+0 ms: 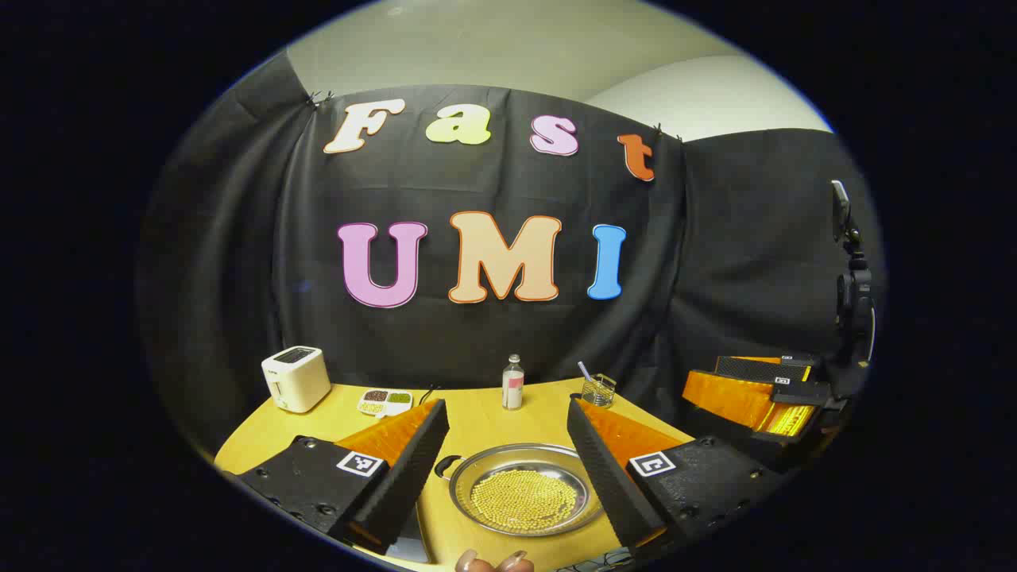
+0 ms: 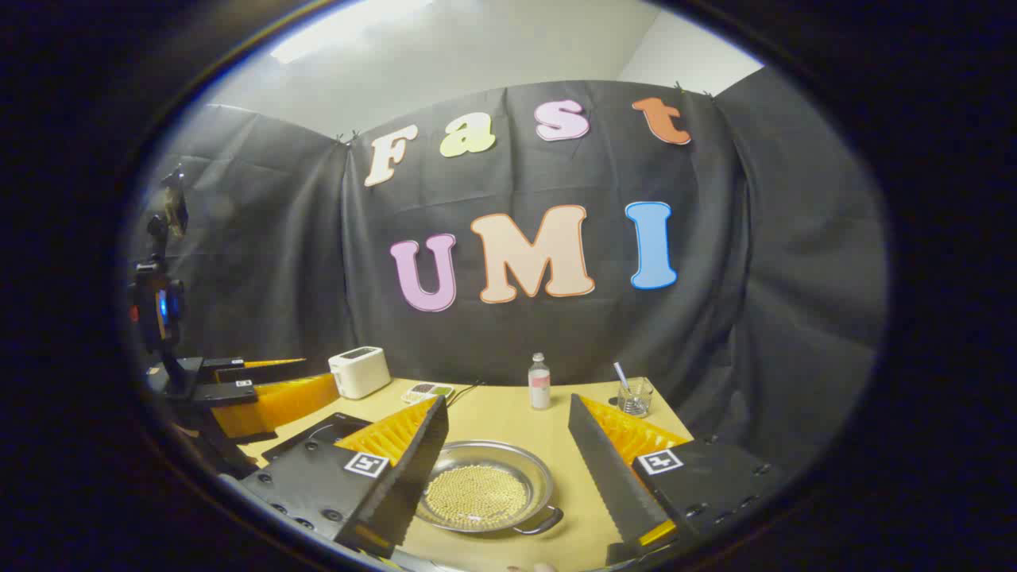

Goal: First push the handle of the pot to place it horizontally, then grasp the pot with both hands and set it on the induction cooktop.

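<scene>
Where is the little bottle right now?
The bottle stands upright at the back of the table, behind the pot and left of the glass in both gripper views.

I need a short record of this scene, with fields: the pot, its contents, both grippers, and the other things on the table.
pot: shallow metal pot on the wooden table, side handle visible
contents: many small yellow beads
left gripper: open, above the table, fingers on either side of the pot, not touching
right gripper: open, not touching the pot
cooktop: dark flat slab left of the pot in the right gripper view
others: white toaster, small bottle, glass with a straw, divided snack dish
</scene>
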### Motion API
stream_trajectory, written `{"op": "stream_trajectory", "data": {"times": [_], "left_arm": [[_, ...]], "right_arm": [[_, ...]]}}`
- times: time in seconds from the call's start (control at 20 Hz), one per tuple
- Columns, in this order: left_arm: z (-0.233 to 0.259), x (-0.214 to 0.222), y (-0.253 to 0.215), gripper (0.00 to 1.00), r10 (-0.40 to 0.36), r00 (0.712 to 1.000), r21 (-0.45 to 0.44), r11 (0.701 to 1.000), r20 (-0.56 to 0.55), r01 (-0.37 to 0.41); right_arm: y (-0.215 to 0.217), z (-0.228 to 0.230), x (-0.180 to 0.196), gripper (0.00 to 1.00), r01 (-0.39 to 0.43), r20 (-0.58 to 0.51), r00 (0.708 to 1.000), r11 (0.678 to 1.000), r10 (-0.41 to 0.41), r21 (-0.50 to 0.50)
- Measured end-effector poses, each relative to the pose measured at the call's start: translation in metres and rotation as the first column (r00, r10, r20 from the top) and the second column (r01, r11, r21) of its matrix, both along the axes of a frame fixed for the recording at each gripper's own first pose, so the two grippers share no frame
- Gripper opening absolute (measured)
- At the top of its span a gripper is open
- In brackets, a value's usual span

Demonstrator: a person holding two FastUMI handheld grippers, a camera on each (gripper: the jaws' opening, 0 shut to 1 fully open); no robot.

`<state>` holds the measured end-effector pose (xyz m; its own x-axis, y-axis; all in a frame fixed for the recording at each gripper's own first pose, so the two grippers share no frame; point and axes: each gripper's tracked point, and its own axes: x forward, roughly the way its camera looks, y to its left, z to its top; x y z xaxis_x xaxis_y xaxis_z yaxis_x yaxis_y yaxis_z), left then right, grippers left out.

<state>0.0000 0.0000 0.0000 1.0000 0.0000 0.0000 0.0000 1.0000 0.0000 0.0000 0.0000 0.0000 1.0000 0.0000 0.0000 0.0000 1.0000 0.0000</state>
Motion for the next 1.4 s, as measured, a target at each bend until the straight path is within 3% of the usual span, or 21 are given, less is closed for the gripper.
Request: {"op": "stream_trajectory", "data": {"times": [0.05,0.1,0.3,0.5,0.6,1.4], "left_arm": [[0.0005,0.0004,-0.001,0.94,0.0,1.0,-0.002,1.0,-0.001,0.0],[-0.0004,0.002,-0.0022,0.94,-0.001,1.0,-0.005,1.0,-0.005,0.001],[-0.0008,0.0035,-0.0026,0.99,0.009,1.0,-0.009,1.0,-0.014,-0.009],[-0.0012,0.0037,-0.0033,0.99,0.014,1.0,0.002,1.0,-0.018,-0.014],[-0.0021,0.0047,-0.0045,0.94,0.012,1.0,0.001,1.0,-0.021,-0.012],[-0.0032,0.008,-0.005,0.97,0.011,1.0,-0.002,1.0,-0.023,-0.011]], "right_arm": [[-0.0003,-0.0005,0.0007,0.97,-0.005,-0.004,1.0,1.0,0.005,-0.003],[-0.0011,-0.0012,0.0019,0.93,-0.005,-0.009,1.0,1.0,0.005,-0.008],[0.0002,-0.0035,0.0009,0.93,-0.021,-0.017,1.0,0.999,0.021,-0.024],[-0.0016,-0.0065,0.0048,0.93,-0.019,-0.029,0.999,1.0,0.019,-0.014],[-0.0021,-0.0067,0.0048,0.93,-0.015,-0.03,0.999,1.0,0.015,-0.014],[-0.003,-0.009,0.0042,0.93,-0.002,-0.034,0.999,1.0,0.001,-0.023]]}}
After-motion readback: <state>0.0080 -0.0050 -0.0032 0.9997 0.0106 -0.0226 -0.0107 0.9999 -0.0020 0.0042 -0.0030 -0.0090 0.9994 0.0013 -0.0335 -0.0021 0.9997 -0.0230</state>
